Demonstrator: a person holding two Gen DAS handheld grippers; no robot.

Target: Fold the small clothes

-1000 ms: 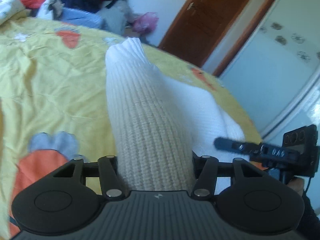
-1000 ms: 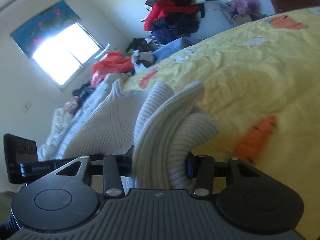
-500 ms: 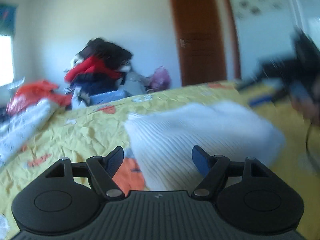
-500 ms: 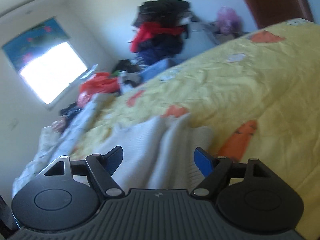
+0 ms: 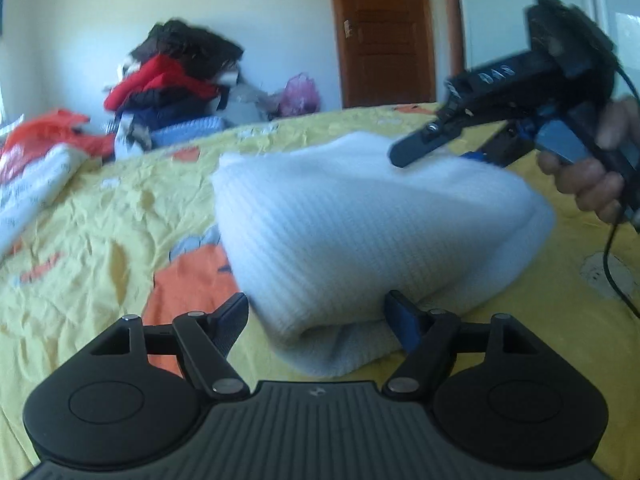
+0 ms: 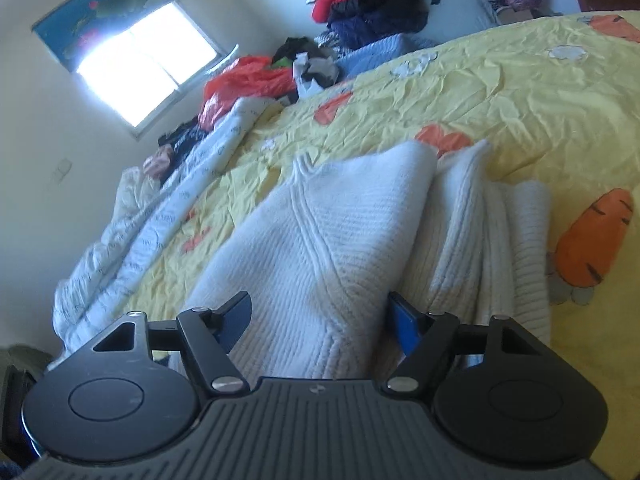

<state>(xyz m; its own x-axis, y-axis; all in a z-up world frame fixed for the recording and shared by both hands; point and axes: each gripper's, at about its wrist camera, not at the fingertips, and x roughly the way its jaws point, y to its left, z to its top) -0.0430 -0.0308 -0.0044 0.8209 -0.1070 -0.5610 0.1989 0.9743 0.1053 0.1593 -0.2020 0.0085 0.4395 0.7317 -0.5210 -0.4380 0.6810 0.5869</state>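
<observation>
A white ribbed knit sweater (image 5: 360,216) lies folded in a thick bundle on the yellow carrot-print bed sheet (image 5: 100,220). My left gripper (image 5: 316,312) is open at the bundle's near edge, which sits between its fingers without being pinched. In the right wrist view the sweater (image 6: 320,232) spreads out ahead, its folded layers stacked to the right. My right gripper (image 6: 320,312) has the knit between its jaws; they are closing but the pads stand clear of it. From the left wrist view, the right gripper (image 5: 436,158) hovers over the bundle's far right side, held by a hand (image 5: 588,180).
A heap of red and dark clothes (image 5: 172,76) stands beyond the bed's far edge. An orange bag (image 5: 52,132) and a white printed duvet (image 6: 160,216) lie along the left side. A brown door (image 5: 384,32) and a bright window (image 6: 144,64) are behind.
Both grippers let go of the knit they were pinching and opened. The left one rolled level and drew back; the sweater now lies flat as a folded bundle.
</observation>
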